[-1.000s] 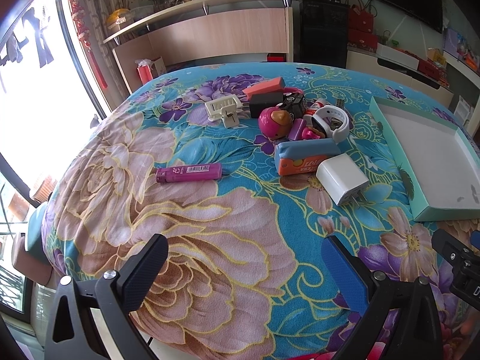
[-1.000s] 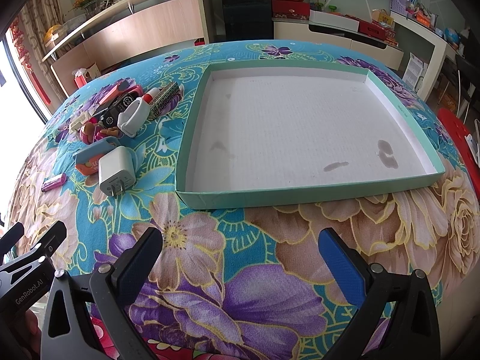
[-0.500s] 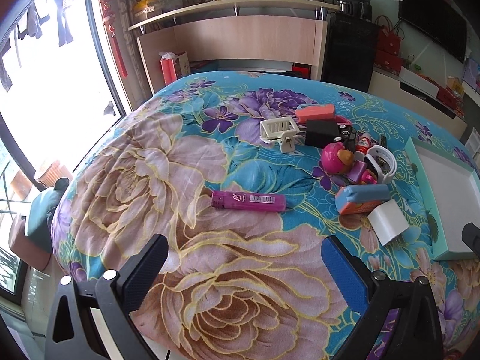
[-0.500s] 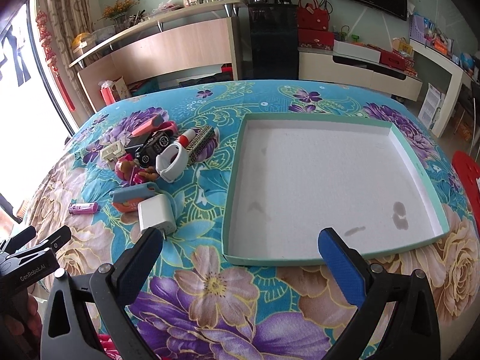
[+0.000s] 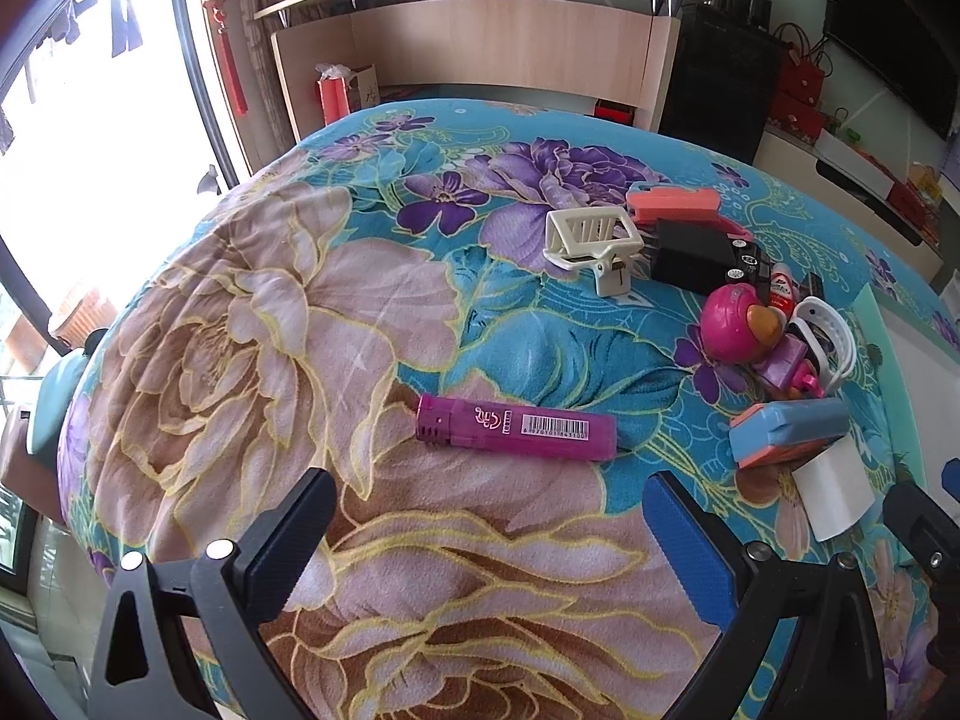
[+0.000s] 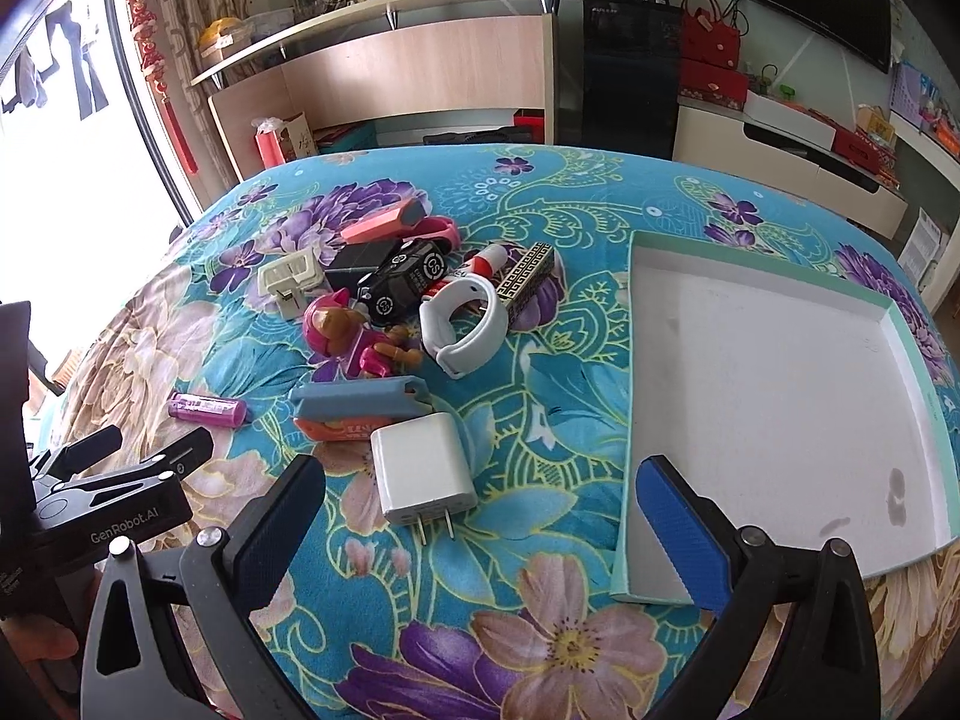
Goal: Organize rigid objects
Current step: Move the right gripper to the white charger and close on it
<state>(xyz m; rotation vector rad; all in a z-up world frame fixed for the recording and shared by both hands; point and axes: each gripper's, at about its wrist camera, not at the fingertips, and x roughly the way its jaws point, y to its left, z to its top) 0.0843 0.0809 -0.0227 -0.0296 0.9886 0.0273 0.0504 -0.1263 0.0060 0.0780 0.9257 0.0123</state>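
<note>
risk is the soft floral bedcover (image 5: 252, 324): with my left gripper (image 5: 489, 531) spread wide and empty just short of the magenta lighter (image 5: 516, 427), and my right gripper (image 6: 480, 516) equally wide over the white charger (image 6: 423, 468) beside the tray (image 6: 630, 396), either could snag cloth.

The left tongs (image 5: 489, 531) hang with their jaws spread wide and nothing between them, the fingers (image 5: 684, 546) reaching forward from the lower edge of the left wrist view; the right tongs (image 6: 480, 516) are likewise gaping and empty; seen from the right wrist, the left tongs lie low at the left, just beside the right pair.
</note>
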